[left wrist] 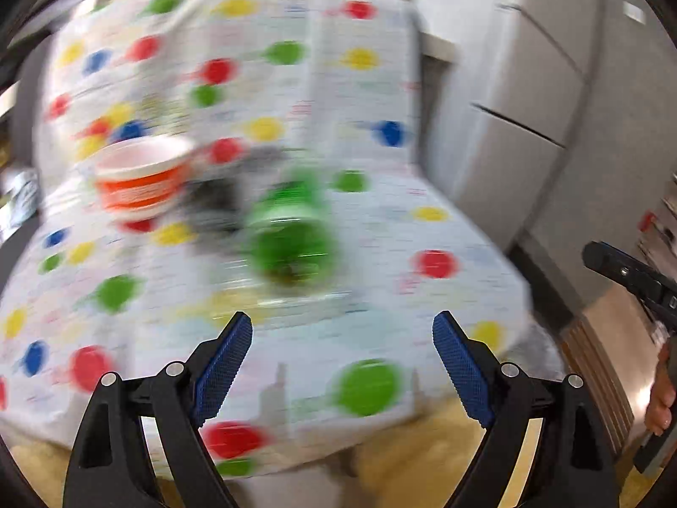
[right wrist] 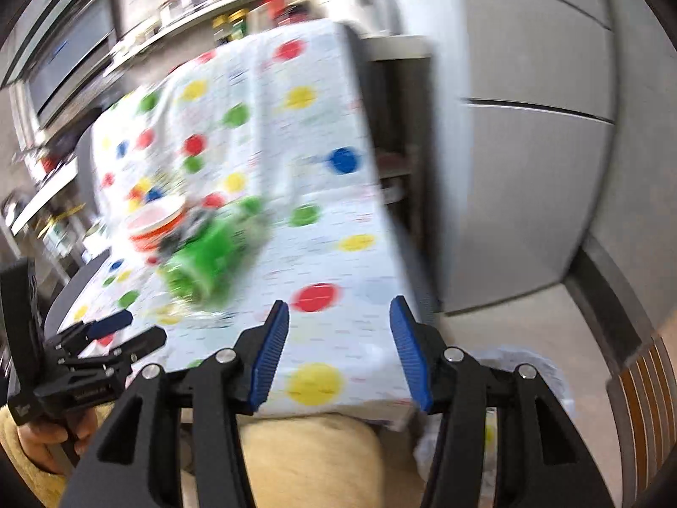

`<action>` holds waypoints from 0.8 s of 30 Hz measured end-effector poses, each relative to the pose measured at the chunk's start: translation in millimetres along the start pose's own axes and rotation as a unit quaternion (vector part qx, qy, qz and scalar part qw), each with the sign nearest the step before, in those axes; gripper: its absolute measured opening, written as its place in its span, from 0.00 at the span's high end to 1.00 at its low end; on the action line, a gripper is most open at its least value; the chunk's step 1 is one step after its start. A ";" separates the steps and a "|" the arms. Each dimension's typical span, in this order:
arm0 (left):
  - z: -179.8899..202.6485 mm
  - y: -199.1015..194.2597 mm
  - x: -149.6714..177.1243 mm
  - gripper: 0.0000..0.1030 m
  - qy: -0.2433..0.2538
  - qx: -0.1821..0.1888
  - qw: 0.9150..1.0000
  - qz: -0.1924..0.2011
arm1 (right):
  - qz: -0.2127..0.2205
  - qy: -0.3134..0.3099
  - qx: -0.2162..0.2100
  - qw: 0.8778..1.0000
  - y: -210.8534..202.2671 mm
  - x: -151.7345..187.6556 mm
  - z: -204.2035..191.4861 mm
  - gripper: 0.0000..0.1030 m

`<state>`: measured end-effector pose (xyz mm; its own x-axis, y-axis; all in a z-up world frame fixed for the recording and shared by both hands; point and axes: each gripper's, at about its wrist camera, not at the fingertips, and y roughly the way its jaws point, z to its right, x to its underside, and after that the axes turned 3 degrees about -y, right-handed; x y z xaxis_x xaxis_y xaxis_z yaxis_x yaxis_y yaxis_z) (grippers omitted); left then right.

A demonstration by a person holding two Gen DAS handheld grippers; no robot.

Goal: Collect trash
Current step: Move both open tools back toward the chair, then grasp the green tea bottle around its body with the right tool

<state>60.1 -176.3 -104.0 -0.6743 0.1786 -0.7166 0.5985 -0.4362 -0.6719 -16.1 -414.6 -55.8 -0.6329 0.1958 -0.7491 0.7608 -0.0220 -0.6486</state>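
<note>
Both tools, left tool (left wrist: 342, 334) and right tool (right wrist: 340, 321), gape wide, holding nothing. Ahead, blurry on the dotted bench (left wrist: 381, 228), lies a green bottle (left wrist: 292, 228), half hiding something dark beside an orange cup (left wrist: 139, 178).

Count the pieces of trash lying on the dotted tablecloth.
3 that I can make out: a green bottle on its side mid-table, an orange-and-white cup to its left, and a dark wrapper between them. Motion blur may hide more.

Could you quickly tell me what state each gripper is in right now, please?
Left gripper: open, holding nothing, over the spotted tablecloth.
Right gripper: open, holding nothing.
</note>
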 end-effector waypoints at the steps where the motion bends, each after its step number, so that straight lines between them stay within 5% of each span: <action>1: -17.6 -2.3 -1.0 0.15 -0.009 -0.015 1.000 -0.002 | -0.003 -0.007 -0.006 1.000 3.7 -0.7 -9.0 0.52; 10: -126.1 -15.5 -13.6 0.15 -0.092 -0.121 0.988 0.005 | -0.043 -0.062 -0.049 0.996 61.6 -28.1 -93.8 0.52; 18: -160.6 -15.5 -21.8 0.15 -0.114 -0.131 0.985 0.004 | -0.077 -0.086 -0.045 0.992 122.2 -50.3 -145.4 0.52; 24: -174.1 -11.7 -23.0 0.15 -0.116 -0.131 0.985 0.001 | -0.070 -0.031 -0.011 0.997 148.8 -74.6 -131.9 0.52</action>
<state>143.9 -21.8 -112.3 -0.7355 -0.0413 -0.6762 0.6704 -0.1882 -0.7177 163.3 -303.2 -78.6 -0.7401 0.1341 -0.6590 0.6671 0.0226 -0.7446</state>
